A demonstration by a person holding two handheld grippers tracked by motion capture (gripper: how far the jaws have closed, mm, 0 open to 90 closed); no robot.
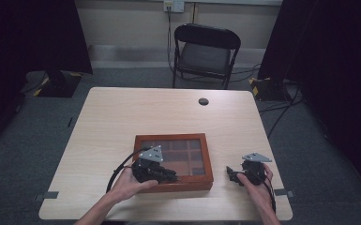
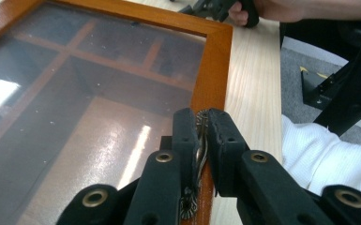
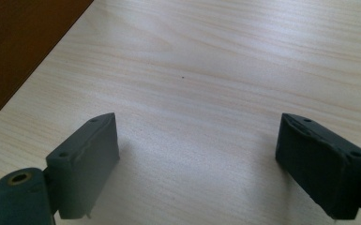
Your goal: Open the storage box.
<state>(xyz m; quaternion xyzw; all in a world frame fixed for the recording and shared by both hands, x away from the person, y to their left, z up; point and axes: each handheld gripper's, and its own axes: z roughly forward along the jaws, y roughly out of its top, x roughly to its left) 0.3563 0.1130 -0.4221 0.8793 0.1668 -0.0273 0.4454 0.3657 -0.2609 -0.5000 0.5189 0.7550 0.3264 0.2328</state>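
A brown wooden box (image 1: 169,138) with a glass lid and several inner compartments lies near the table's front edge. My left gripper (image 1: 171,176) rests over the box's front side. In the left gripper view the left gripper (image 2: 201,127) is shut on a small ornate metal clasp (image 2: 200,140) at the lid's wooden frame (image 2: 214,70). My right gripper (image 1: 229,174) hovers low over the bare table to the right of the box, apart from it. Its jaws stand wide open with nothing between them (image 3: 197,140); the box's brown side (image 3: 18,47) shows at the upper left.
The light wooden table (image 1: 122,117) has a round cable hole (image 1: 203,101) near its far edge. A black folding chair (image 1: 205,51) stands behind the table. Cables lie on the grey floor at the right. The person's white sleeve (image 2: 328,154) is close to the left gripper.
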